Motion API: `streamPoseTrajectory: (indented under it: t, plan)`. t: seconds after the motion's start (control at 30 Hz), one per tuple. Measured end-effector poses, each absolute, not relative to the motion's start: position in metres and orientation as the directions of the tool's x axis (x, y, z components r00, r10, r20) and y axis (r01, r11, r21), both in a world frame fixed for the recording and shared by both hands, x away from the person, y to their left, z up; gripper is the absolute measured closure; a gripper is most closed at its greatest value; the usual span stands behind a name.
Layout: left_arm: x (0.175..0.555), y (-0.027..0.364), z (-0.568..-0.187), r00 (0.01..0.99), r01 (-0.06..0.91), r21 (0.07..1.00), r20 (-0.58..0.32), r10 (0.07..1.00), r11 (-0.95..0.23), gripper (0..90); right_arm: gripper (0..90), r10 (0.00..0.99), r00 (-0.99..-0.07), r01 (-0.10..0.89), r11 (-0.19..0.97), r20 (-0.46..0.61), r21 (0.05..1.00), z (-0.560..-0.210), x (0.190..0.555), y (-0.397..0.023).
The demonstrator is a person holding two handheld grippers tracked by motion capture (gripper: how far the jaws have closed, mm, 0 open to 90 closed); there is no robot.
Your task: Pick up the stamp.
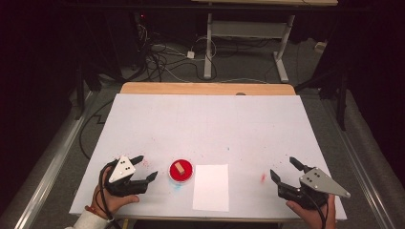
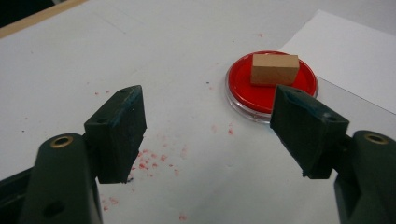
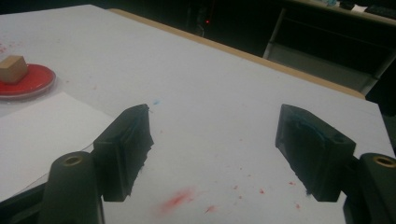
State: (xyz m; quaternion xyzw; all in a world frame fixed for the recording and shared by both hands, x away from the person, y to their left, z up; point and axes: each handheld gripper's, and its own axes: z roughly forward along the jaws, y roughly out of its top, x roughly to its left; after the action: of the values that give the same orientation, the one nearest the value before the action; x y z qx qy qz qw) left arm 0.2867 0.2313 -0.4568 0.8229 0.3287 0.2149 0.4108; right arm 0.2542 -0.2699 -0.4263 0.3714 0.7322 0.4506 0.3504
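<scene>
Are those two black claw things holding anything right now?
No. The left gripper and the right gripper are both open with nothing between their jaws. The wooden block sits untouched on the red ink pad.

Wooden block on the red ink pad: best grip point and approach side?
Grip the wooden block across its two long side faces, above the red ink pad. Come from the left gripper, which is open and nearest; the block's flat, parallel sides stand clear of the pad.

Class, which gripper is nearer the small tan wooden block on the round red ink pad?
Left. The left gripper sits just beside the small tan wooden block; the right gripper is far across the white paper sheet.
</scene>
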Motion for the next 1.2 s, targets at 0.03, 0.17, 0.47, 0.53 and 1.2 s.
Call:
streamPoseTrajectory:
  t: [0.03,0.17,0.47,0.53,1.2]
  plan:
    - [0.288,0.231,-0.457,0.692,0.368,0.815,0.082,0.718,-0.448,26.1,27.0,0.857,-0.481,0.226,0.326,-0.186,0.918,-0.427,0.255,-0.27]
    - [0.289,0.23,-0.458,0.698,0.375,0.808,0.076,0.712,-0.454,26.1,26.8,0.859,-0.48,0.24,0.324,-0.178,0.915,-0.429,0.257,-0.27]
    - [0.288,0.23,-0.454,0.7,0.373,0.798,0.094,0.708,-0.474,26.6,26.7,0.864,-0.468,0.231,0.32,-0.183,0.919,-0.427,0.257,-0.273]
    - [0.289,0.23,-0.451,0.704,0.366,0.802,0.093,0.704,-0.472,25.9,26.7,0.865,-0.467,0.234,0.322,-0.184,0.917,-0.427,0.257,-0.272]
    - [0.302,0.203,-0.439,0.758,0.347,0.776,0.099,0.645,-0.527,26.2,26.1,0.861,-0.472,0.234,0.33,-0.19,0.915,-0.428,0.258,-0.271]
